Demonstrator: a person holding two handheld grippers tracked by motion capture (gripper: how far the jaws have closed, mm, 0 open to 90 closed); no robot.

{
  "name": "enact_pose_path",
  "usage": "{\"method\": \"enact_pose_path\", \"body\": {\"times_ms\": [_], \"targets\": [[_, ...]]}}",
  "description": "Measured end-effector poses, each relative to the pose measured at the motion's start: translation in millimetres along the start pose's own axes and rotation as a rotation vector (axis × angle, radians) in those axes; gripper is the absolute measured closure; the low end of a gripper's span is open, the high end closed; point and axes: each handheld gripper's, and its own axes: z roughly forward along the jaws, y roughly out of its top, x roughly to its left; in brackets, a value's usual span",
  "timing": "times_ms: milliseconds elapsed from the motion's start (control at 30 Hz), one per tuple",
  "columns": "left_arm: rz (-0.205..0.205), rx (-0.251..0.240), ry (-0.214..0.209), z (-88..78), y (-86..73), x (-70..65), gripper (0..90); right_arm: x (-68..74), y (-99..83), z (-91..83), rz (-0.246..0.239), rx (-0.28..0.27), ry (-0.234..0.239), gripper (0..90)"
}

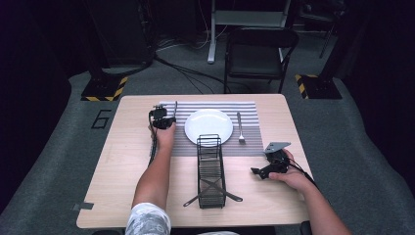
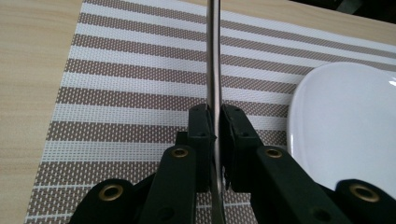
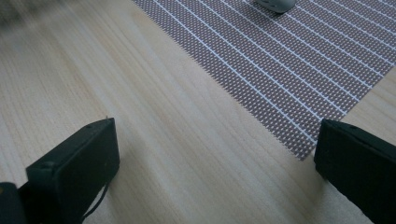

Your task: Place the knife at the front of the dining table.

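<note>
My left gripper is shut on a thin metal knife, seen edge-on between the jaws. It hangs low over the left part of the striped placemat, just left of the white plate. A fork lies on the mat to the right of the plate; its handle end shows in the right gripper view. My right gripper is open and holds nothing. It hovers over bare wood by the mat's near right corner.
A black wire rack stands in front of the plate, with two crossed utensils lying through its near end. A dark folding chair stands on the floor beyond the table's far edge.
</note>
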Motion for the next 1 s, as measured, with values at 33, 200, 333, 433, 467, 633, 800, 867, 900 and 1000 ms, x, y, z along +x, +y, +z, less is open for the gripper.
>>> {"method": "enact_pose_path", "body": {"times_ms": [33, 200, 333, 433, 467, 633, 800, 867, 900, 1000], "targets": [[-0.001, 0.013, 0.011, 3.1, -0.3, 1.2, 82.6, 0.0, 0.0, 0.0, 0.0, 0.0, 0.0, 0.0], [-0.011, 0.008, 0.021, 6.7, 0.4, 1.0, 82.6, 0.0, 0.1, 0.0, 0.001, 0.0, 0.0, 0.0], [-0.032, 0.006, 0.024, 10.1, 0.2, -0.8, 82.6, -0.1, 0.0, 0.0, 0.0, 0.0, 0.001, 0.0], [-0.041, 0.012, 0.029, 14.4, -2.0, -2.0, 82.6, 0.3, 0.0, -0.1, 0.004, 0.001, 0.001, 0.0], [-0.041, 0.012, 0.029, 14.4, -2.0, -2.0, 82.6, 0.3, 0.0, -0.1, 0.004, 0.001, 0.001, 0.0], [-0.044, -0.003, 0.03, 16.7, -3.1, -3.0, 82.5, 0.1, 0.0, 0.0, 0.002, 0.0, 0.001, 0.0], [-0.05, -0.014, 0.031, 16.9, -4.3, -3.3, 82.2, 0.1, 0.0, 0.0, 0.003, 0.001, 0.002, 0.0], [-0.054, -0.011, 0.022, 16.3, -4.6, -2.1, 82.2, 0.2, 0.0, 0.0, 0.004, 0.001, 0.002, 0.0], [-0.057, -0.01, 0.018, 16.0, -4.7, -1.1, 82.1, 0.2, 0.0, -0.1, 0.003, 0.002, 0.002, 0.0], [-0.073, -0.006, -0.009, 15.3, -4.6, 3.0, 81.2, 0.2, 0.0, 0.0, 0.004, 0.002, 0.002, 0.0]]}}
